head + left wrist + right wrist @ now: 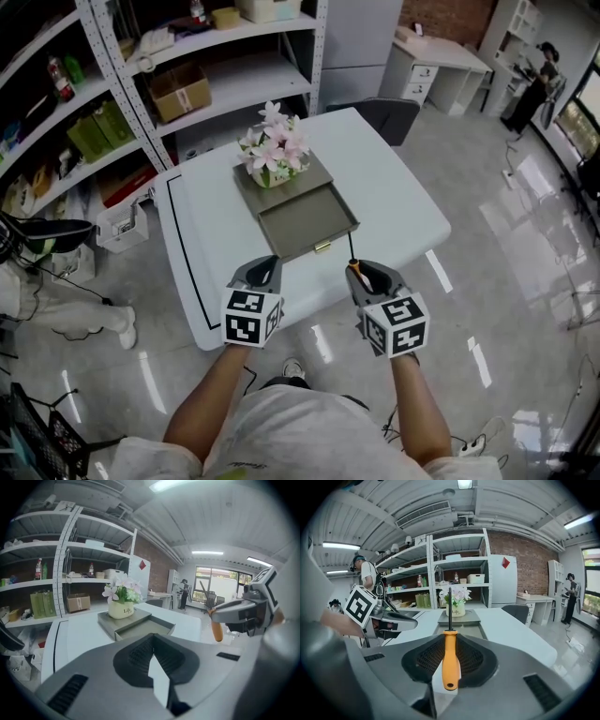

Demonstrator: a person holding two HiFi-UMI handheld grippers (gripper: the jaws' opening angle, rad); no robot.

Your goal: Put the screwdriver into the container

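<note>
Over the near edge of the white counter point(403, 202) I have two grippers side by side, each carrying one marker cube. The right gripper point(449, 639) is clamped on the one screwdriver point(450, 660). Its orange handle stands between the jaws with the butt end, which has a small hole, toward the camera, and its thin dark shaft points ahead. The tool hangs in the air just short of the container point(305, 223), a single grey drawer pulled open out of its low grey unit, and does not touch it. The left gripper point(152, 641) has its jaws pressed together with nothing between them, and it hovers beside the drawer's near left corner. One cream flower pot point(121, 610) with pink and white blooms sits on top of the unit behind the drawer. The word on it reads "Life" as far as I can make out. From the head view the screwdriver is mostly hidden by the right gripper, with only a sliver of orange and the start of the shaft showing. Metal shelving point(187, 56) behind the counter holds a cardboard box point(180, 91), green packs and bottles, but their print is too small to read. Across the room one person point(569, 597) stands by a white desk.
</note>
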